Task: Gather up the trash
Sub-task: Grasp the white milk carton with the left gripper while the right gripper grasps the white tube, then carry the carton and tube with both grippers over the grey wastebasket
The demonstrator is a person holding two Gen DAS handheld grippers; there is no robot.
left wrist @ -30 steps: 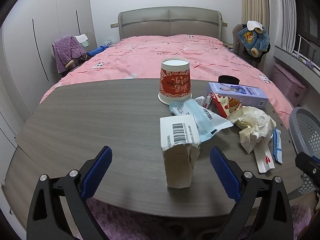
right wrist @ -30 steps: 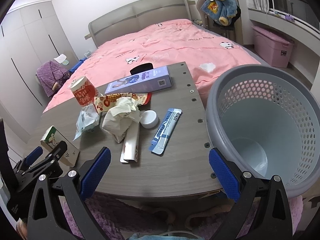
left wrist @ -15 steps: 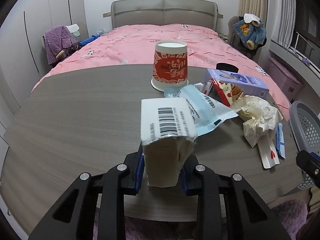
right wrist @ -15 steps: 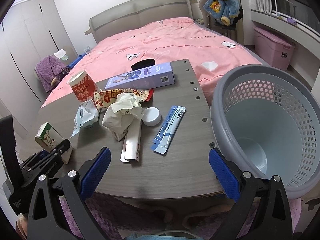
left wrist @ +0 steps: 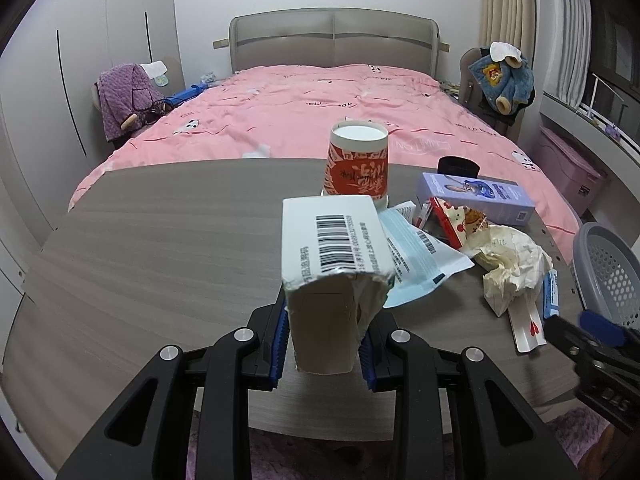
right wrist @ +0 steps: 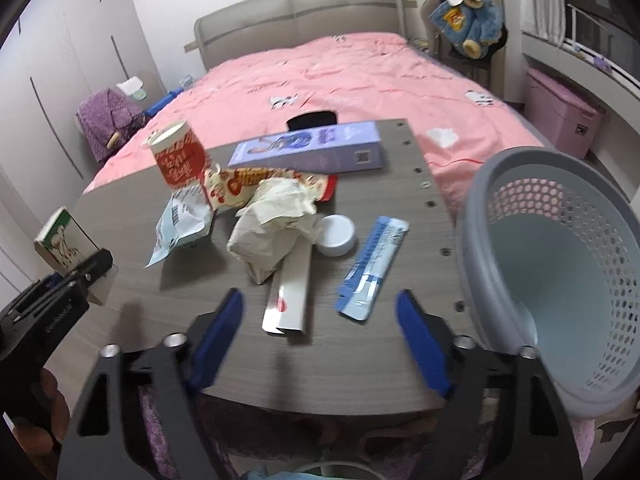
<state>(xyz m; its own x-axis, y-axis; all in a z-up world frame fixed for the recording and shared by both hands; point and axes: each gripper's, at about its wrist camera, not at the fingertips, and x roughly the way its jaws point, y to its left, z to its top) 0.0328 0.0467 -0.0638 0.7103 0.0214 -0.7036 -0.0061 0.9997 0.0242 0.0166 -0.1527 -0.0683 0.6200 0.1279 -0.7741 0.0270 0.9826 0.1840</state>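
My left gripper is shut on a small white carton with a barcode and holds it above the near table edge; it also shows in the right wrist view. My right gripper is open and empty over the table front, with a flat white-and-red wrapper and a blue sachet just ahead. A crumpled paper bag, a white lid, a red paper cup, a plastic mailer, a snack wrapper and a purple box lie on the table.
A grey perforated basket stands right of the grey wooden table, and is empty. A pink bed lies behind the table. A pink storage box sits at the far right.
My left gripper closed on the carton and lifted it slightly. My right gripper moved forward over the table edge and its jaws narrowed somewhat.
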